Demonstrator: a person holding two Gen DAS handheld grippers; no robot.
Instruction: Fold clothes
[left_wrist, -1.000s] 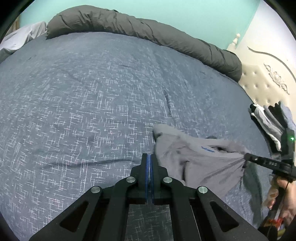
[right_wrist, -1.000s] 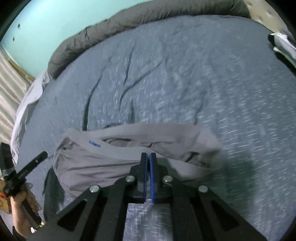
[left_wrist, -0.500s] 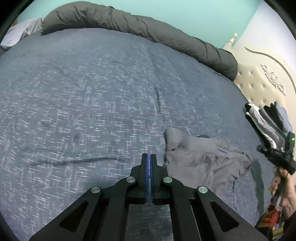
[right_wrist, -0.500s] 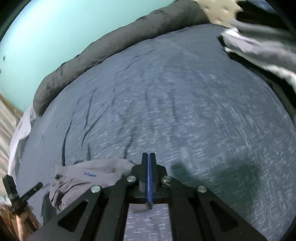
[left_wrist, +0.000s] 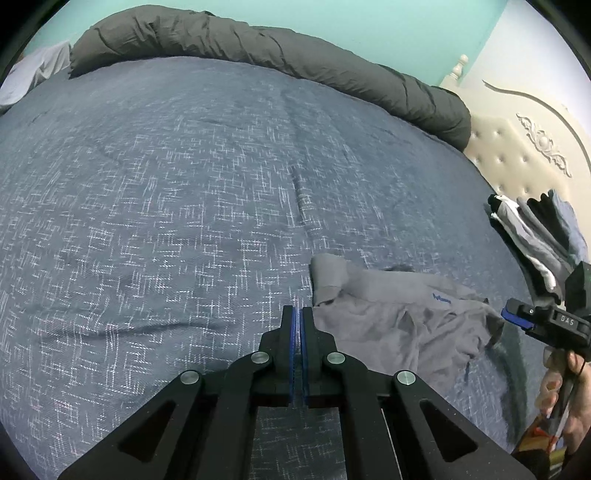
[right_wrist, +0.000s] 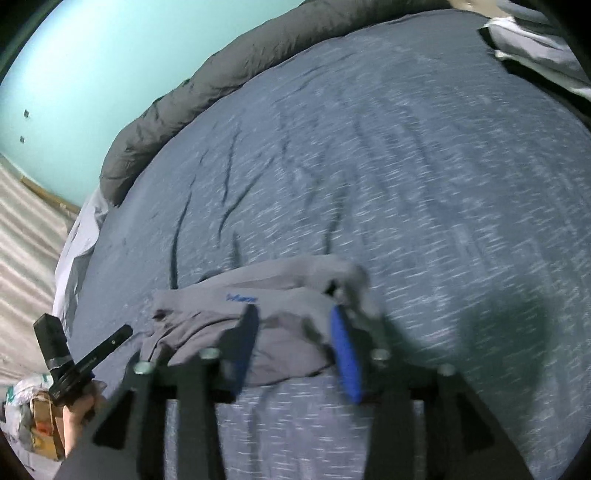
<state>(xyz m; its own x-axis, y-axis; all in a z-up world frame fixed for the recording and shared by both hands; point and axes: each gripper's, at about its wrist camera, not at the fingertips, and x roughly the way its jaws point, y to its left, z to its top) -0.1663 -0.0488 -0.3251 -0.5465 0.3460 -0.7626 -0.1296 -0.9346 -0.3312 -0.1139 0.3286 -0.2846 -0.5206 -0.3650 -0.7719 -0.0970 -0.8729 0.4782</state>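
A crumpled grey garment (left_wrist: 399, 317) with small blue lettering lies on the blue patterned bedspread (left_wrist: 184, 184). It also shows in the right wrist view (right_wrist: 273, 314). My left gripper (left_wrist: 297, 314) is shut and empty, just left of the garment's near edge. My right gripper (right_wrist: 295, 321) is open over the garment's near side, its fingers apart and blurred; it also shows in the left wrist view (left_wrist: 517, 321) at the garment's right end.
A rolled dark grey duvet (left_wrist: 277, 55) lies along the far edge of the bed. A stack of folded clothes (left_wrist: 535, 236) sits at the right by the cream headboard (left_wrist: 517, 147). Bags (right_wrist: 33, 417) stand off the bed's near side.
My right gripper let go of the garment, swung away, then came back over it and opened. The garment dropped flat onto the bed. My left gripper stayed shut.
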